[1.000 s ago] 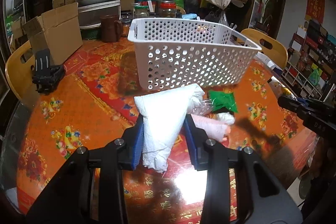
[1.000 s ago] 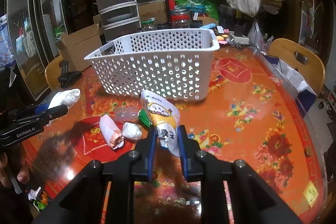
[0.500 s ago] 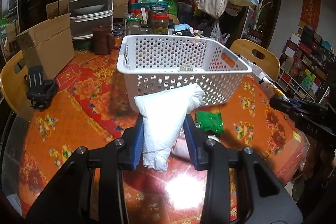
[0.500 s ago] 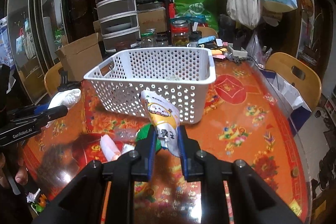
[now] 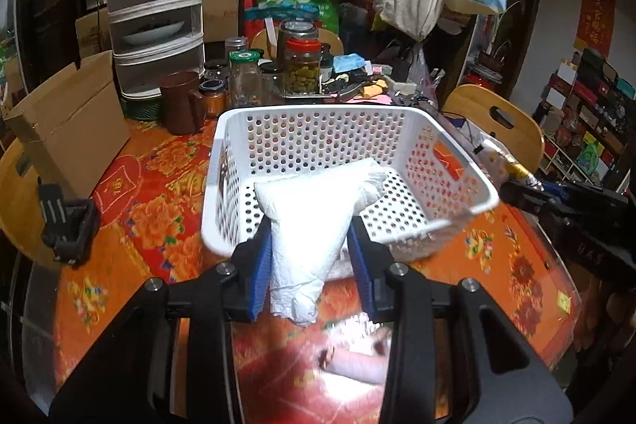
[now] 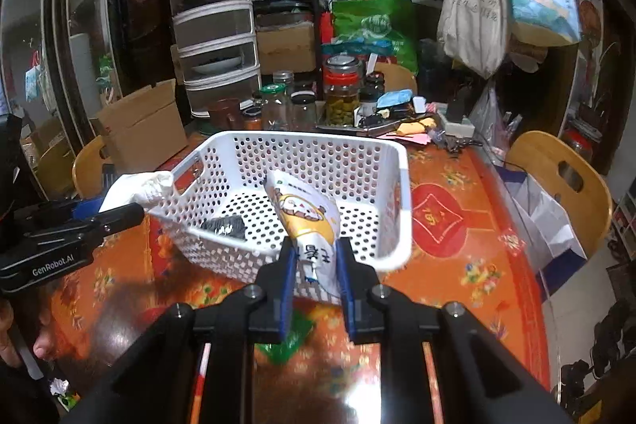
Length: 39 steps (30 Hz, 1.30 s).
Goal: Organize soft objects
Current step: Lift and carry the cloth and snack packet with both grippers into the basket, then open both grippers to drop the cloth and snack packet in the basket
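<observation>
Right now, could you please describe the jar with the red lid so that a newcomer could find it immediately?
Start at the white perforated basket on the orange floral table and look just past its far rim, to the cluster of glass jars. The jar with the red lid is the tallest there; unlike its mostly empty-looking neighbours, it is filled with yellow-green pickles.

White crumpled bag (image 5: 308, 225) and yellow-white cartoon packet (image 6: 308, 213), both above perforated white basket (image 6: 401, 193)
</observation>
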Motion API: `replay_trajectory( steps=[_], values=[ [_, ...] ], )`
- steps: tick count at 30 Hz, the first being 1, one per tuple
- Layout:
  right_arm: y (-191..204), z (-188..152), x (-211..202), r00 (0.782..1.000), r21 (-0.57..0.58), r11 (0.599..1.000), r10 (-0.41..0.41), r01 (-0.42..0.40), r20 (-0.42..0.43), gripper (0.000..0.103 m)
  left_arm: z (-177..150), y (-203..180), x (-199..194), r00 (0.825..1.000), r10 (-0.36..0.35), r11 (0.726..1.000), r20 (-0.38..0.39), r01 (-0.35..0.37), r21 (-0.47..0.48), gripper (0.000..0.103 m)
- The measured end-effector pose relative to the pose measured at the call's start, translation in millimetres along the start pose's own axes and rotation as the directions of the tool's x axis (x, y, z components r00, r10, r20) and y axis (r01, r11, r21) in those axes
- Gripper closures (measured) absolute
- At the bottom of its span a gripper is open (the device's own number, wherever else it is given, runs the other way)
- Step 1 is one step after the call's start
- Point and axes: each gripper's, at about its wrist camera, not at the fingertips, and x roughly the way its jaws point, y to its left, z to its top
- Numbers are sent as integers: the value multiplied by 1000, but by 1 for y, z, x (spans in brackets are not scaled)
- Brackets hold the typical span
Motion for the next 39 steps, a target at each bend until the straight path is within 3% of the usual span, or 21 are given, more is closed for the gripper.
replay_trajectory(
  steps=[6,14,26,29,33,36,39],
  values=[
    [-2,21,58,993,-11,999,-47,46,-106,85,33,-2,62,994,24,1000,-107,-24,6,69],
    [-16,32,115,973,-19,995,-99,97,-211,85,47,-1,126,977,66,998,-203,-65,13,69],
    [-14,34,141,959,-57,993,-113,102,-258,84,48,2,154,969,86,996,-230,-88,1,66],
    [-14,34,142,960,-55,994,-102,90,-262,80,48,4,153,970,83,996,-227,-86,-4,59],
    [-13,35,138,965,-47,995,-95,86,-244,64,50,5,143,978,95,995,-185,-98,-7,26],
    [-11,38,134,968,-43,995,-97,89,-230,56,53,5,136,981,99,995,-165,-102,-10,24],
    [-9,40,128,972,-48,994,-109,101,-210,56,54,4,131,983,94,995,-159,-96,-1,24]
  ],
)
